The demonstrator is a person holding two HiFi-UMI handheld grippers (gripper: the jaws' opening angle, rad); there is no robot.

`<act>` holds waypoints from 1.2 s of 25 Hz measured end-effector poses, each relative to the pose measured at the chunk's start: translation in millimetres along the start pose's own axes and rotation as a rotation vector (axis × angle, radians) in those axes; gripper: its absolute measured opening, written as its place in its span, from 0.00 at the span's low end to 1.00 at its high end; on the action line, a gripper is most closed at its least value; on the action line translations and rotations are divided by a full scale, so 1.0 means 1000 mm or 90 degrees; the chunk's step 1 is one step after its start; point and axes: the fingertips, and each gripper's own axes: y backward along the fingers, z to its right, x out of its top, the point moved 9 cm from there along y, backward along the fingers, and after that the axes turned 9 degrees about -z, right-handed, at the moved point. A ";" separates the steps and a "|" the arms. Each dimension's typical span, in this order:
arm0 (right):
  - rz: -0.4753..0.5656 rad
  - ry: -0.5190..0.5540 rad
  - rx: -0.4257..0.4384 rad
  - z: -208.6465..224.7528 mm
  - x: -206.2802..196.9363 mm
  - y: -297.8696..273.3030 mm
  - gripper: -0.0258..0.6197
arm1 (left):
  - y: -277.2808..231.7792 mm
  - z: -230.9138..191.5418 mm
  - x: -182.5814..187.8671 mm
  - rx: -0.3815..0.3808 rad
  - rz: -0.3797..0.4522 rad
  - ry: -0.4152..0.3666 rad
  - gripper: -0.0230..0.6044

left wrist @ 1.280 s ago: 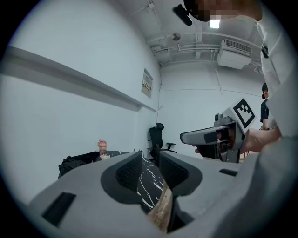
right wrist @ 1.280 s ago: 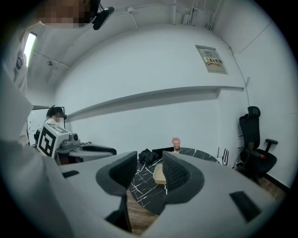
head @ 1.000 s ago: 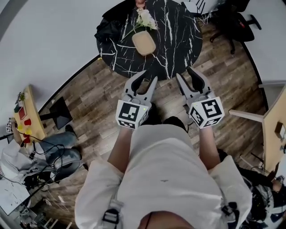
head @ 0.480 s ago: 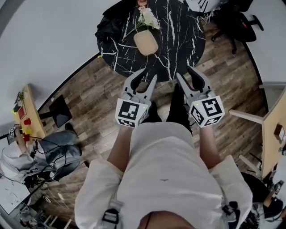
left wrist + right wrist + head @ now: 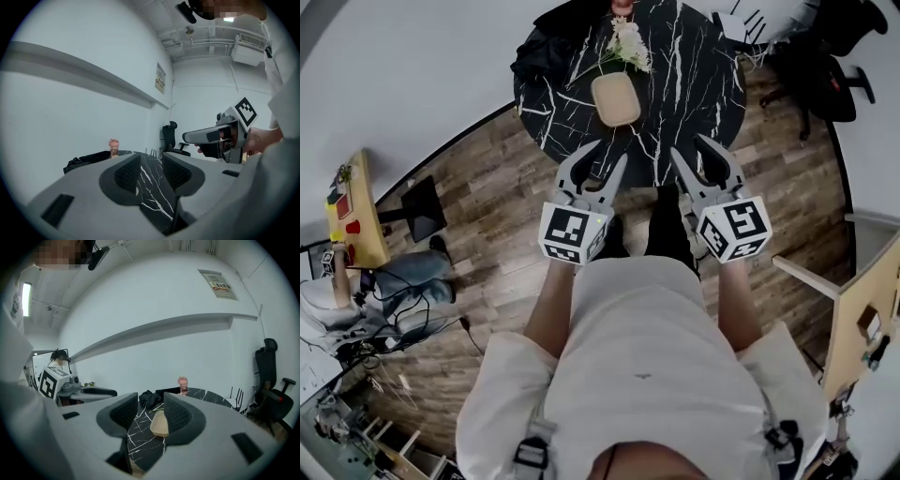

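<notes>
You stand at the round black marble bench (image 5: pixel 694 75), both grippers held out at its near edge. Left gripper (image 5: pixel 605 155) and right gripper (image 5: pixel 691 146): jaws apart, nothing held. A tan tray (image 5: pixel 615 98) lies at bench centre, ahead of and btwn the two, long axis running away from you, left gripper nearer. White flowers (image 5: pixel 628 42) lie just beyond it. Right gripper view frames the tray btwn its jaws, with a pink cup (image 5: pixel 183 385) at the bench's far edge. Left gripper view shows marble and cup, no tray.
</notes>
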 end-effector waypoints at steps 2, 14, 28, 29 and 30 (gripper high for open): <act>-0.006 0.004 0.015 0.014 0.005 -0.008 0.29 | -0.011 0.001 0.003 0.013 -0.003 0.005 0.24; -0.017 0.042 0.134 0.088 0.043 -0.057 0.29 | -0.063 0.002 0.037 0.137 -0.017 0.009 0.24; -0.075 0.081 0.293 0.131 0.044 -0.098 0.28 | -0.094 0.041 0.029 0.269 -0.071 0.058 0.25; -0.082 0.084 0.300 0.133 0.041 -0.100 0.28 | -0.097 0.044 0.028 0.275 -0.075 0.058 0.25; -0.088 0.086 0.307 0.133 0.039 -0.101 0.28 | -0.098 0.046 0.026 0.280 -0.080 0.060 0.25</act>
